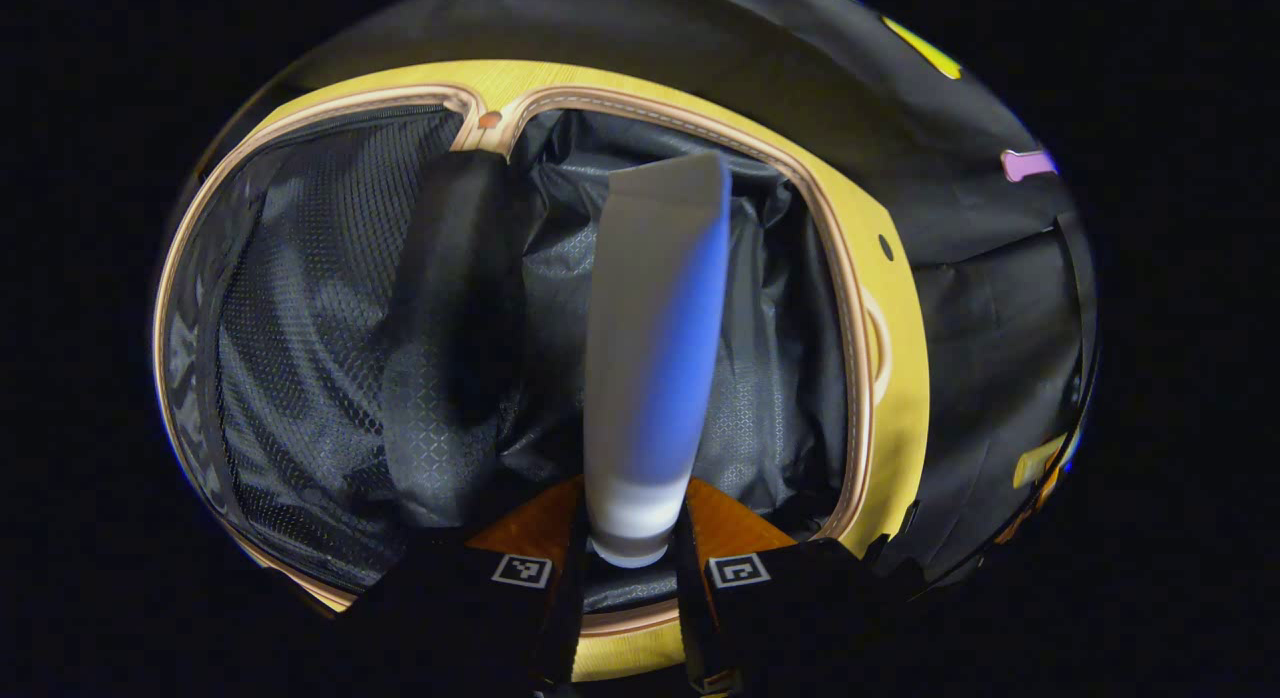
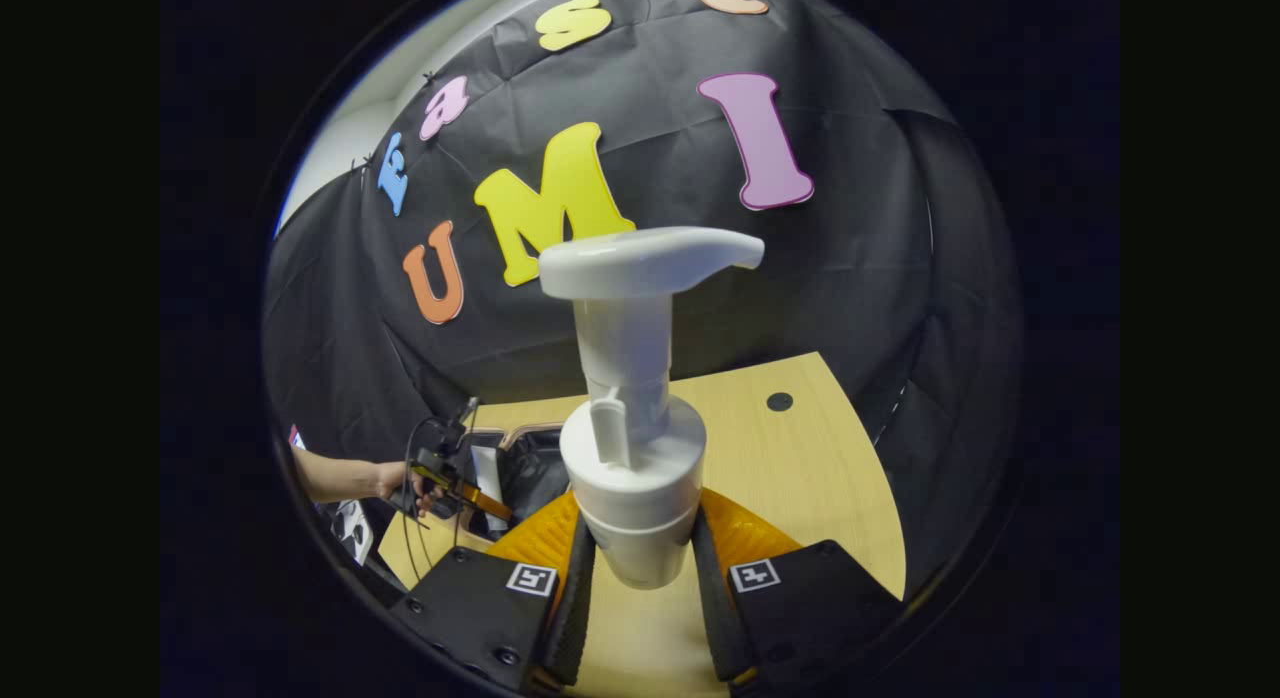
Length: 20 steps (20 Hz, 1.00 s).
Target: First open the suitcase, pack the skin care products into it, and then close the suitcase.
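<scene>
1. The left gripper [image 1: 630,568] is clamped on a white tube [image 1: 655,348], both fingers pressing its capped end, the tube pointing out over the open suitcase [image 1: 700,378] and its dark lining.
2. The right gripper [image 2: 640,578] pinches a white pump bottle [image 2: 635,458] at its base, upright above the table [image 2: 800,468].
3. In the right gripper view, the suitcase lies at the table's far left edge, a hand [image 2: 405,483] holding the left gripper over it.
</scene>
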Tool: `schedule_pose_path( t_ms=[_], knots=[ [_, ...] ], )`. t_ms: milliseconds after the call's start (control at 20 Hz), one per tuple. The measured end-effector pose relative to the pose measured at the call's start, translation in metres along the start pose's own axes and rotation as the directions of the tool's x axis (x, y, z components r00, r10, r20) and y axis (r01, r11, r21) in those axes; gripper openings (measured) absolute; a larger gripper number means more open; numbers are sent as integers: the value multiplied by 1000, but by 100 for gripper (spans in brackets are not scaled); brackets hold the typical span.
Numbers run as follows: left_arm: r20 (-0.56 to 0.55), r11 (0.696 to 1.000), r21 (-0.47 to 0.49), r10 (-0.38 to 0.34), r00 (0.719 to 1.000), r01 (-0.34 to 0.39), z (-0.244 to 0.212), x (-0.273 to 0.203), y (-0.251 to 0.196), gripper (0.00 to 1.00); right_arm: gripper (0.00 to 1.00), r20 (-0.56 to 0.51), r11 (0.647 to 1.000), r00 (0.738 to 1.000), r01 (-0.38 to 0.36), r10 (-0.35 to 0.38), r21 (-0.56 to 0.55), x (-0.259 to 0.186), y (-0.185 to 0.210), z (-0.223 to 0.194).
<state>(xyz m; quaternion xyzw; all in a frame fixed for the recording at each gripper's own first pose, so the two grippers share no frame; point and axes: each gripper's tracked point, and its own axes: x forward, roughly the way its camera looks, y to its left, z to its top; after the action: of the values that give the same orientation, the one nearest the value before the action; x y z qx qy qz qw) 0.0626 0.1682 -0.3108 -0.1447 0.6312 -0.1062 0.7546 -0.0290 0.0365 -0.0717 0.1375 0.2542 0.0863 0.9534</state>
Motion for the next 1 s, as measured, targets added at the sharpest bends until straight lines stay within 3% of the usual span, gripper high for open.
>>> schedule_pose_path(
  t_ms=[200, 300, 350, 400, 550, 600, 700, 750, 850, 900, 950, 1000],
  knots=[
    [-101, 997, -9, 71, 992, -72, -8, 11, 5, 43, 46, -19, 1000, 1000, 2, -2, -28, -6, 8, -5],
    [-106, 996, -14, 88, 990, -90, -7, 12, 5, 44, 46, -33, 999, 999, -5, 4, -41, -5, 14, -9],
    [-105, 995, -11, 94, 990, -96, -7, 13, 5, 52, 46, -43, 999, 999, -16, 15, -41, -4, 19, -12],
    [-111, 995, -4, 103, 989, -104, -8, 15, 5, 48, 46, -53, 999, 998, -28, 26, -42, -2, 24, -15],
    [-109, 994, 9, 105, 988, -105, -9, 8, 0, 50, 46, -84, 995, 995, -59, 52, -81, 5, 40, -22],
    [-87, 994, 18, 107, 990, -106, -8, 2, -3, 51, 46, -94, 993, 993, -76, 67, -93, 9, 48, -22],
    [-23, 992, 47, 116, 993, -115, -5, -16, -4, 75, 46, -118, 987, 987, -118, 105, -111, 19, 65, -24],
    [28, 992, 53, 110, 994, -111, -4, -31, -7, 70, 46, -128, 983, 984, -141, 126, -121, 24, 75, -24],
    [149, 996, 47, 74, 986, -82, -8, -63, -17, 98, 46, -155, 971, 974, -188, 166, -145, 40, 95, -24],
    [223, 996, 39, 66, 972, -76, -9, -81, -19, 100, 46, -171, 965, 968, -211, 184, -154, 50, 107, -25],
    [298, 996, 33, 66, 952, -79, -9, -95, -15, 91, 46, -189, 959, 961, -234, 203, -159, 58, 118, -27],
    [367, 995, 26, 77, 927, -92, -18, -113, -14, 92, 46, -210, 951, 951, -263, 227, -162, 69, 132, -29]
  ],
)
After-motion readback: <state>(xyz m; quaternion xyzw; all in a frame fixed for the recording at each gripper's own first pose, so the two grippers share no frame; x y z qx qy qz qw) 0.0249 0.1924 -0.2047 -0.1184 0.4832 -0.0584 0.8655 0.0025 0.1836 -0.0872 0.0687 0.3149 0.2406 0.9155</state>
